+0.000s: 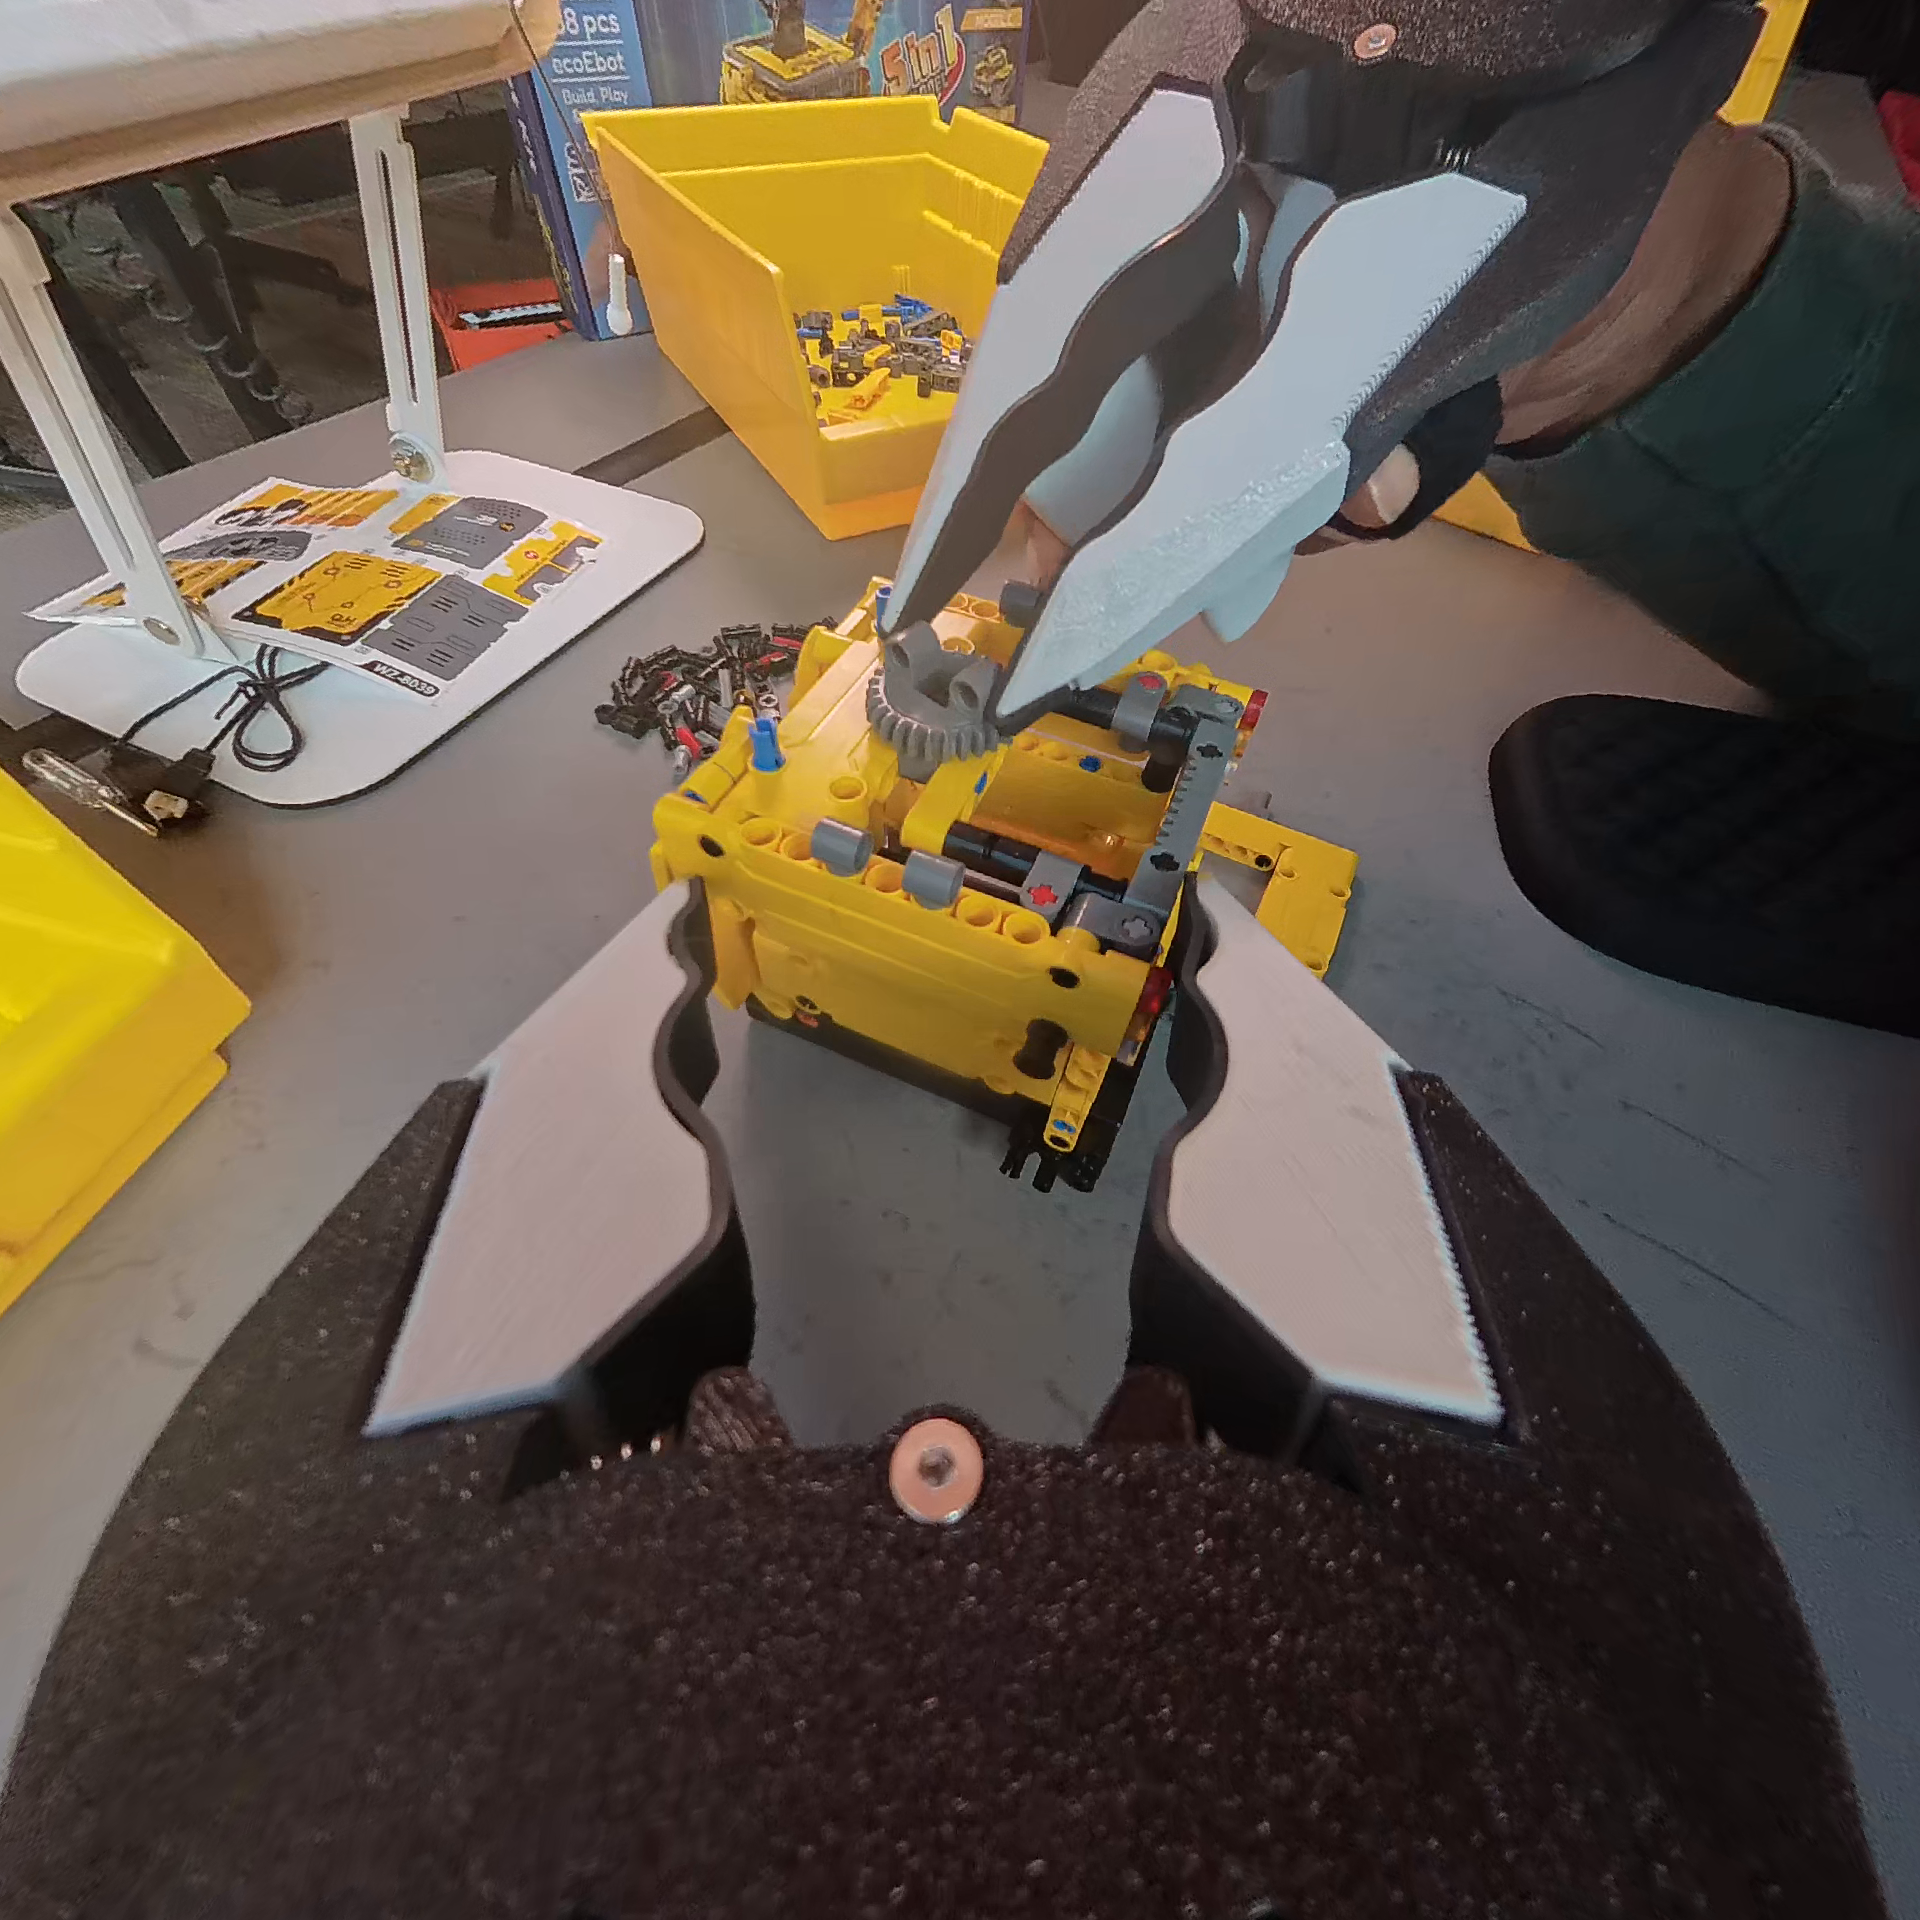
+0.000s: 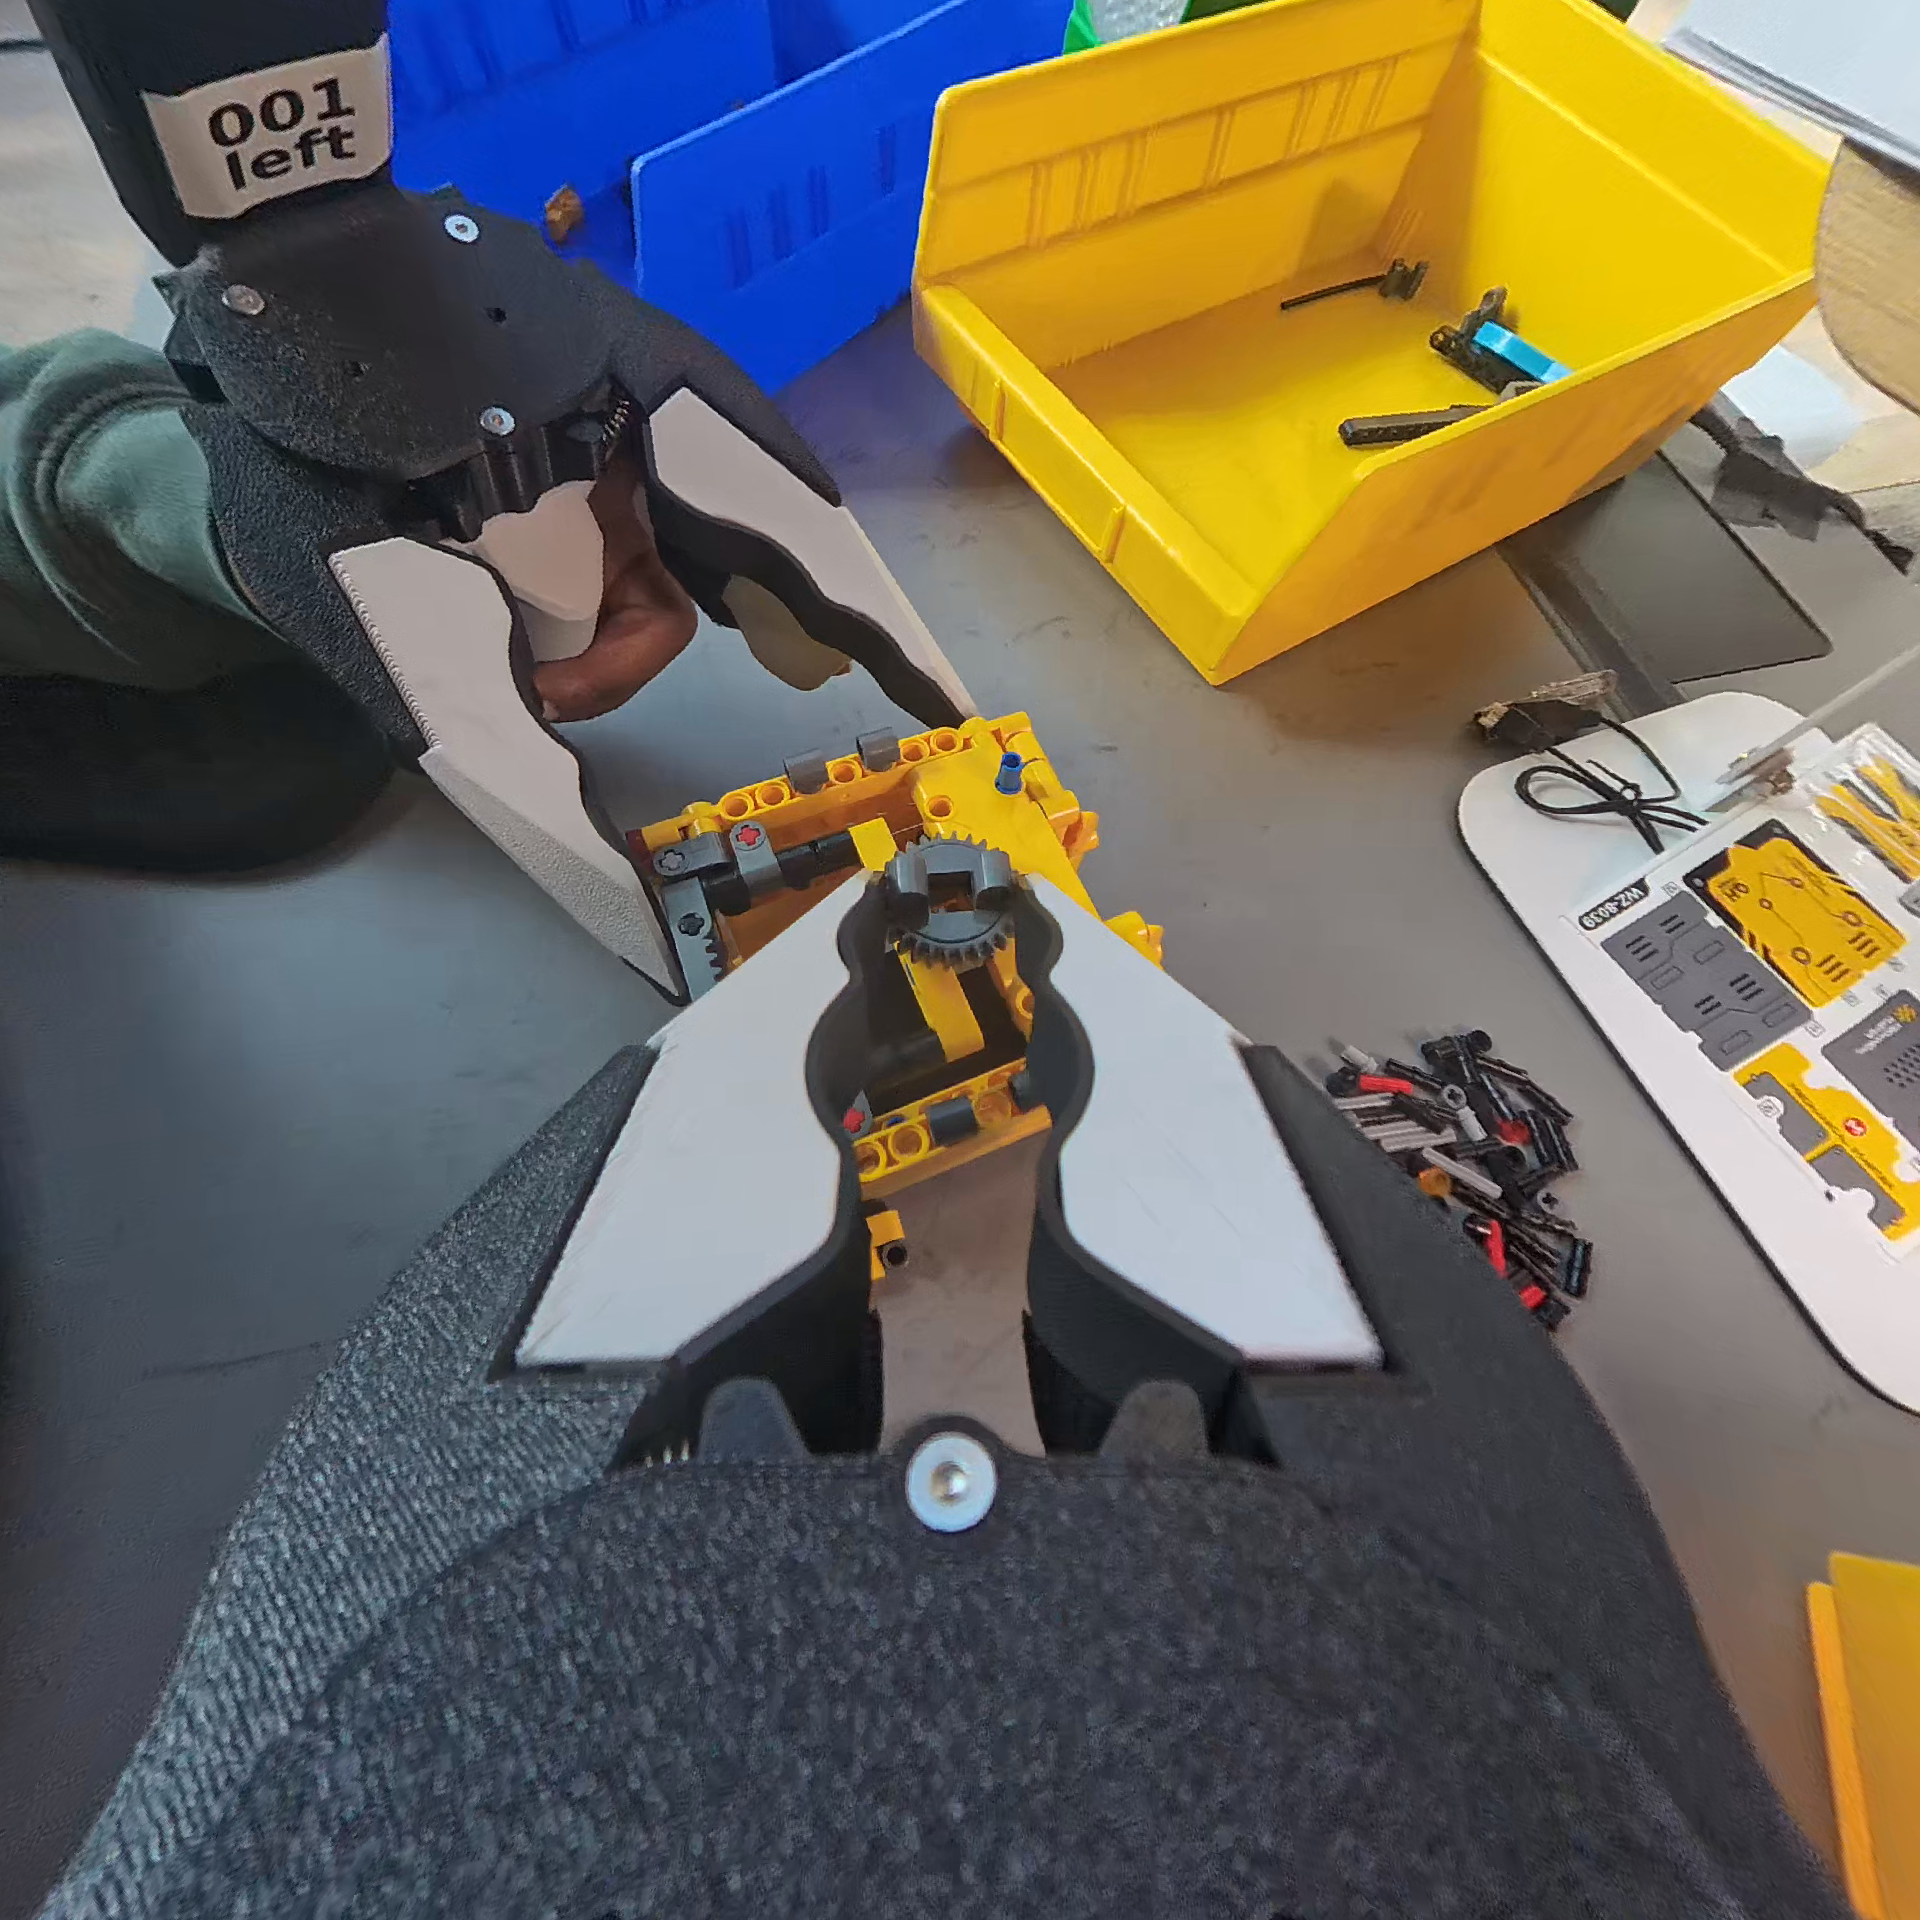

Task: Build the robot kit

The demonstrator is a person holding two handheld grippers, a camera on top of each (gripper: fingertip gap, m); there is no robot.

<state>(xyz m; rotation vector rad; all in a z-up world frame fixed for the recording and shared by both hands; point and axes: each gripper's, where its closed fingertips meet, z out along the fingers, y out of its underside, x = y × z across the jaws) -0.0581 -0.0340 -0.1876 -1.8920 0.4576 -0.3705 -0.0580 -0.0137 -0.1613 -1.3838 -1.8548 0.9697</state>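
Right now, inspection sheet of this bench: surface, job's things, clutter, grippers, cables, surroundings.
Surface: grey tabletop, scuffed, with a dark tape seam.
Job's things: yellow brick-built block assembly; dark grey toothed gear piece on top of it.
Clutter: loose pile of black and red pins; printed sticker sheet; yellow plastic bin holding a few parts.
Grippers: left gripper closed against the assembly's sides; right gripper pinches the gear.
Cables: black cord coiled on the white stand base.
Surroundings: blue plastic bins; printed cardboard box; a person's green sleeve.
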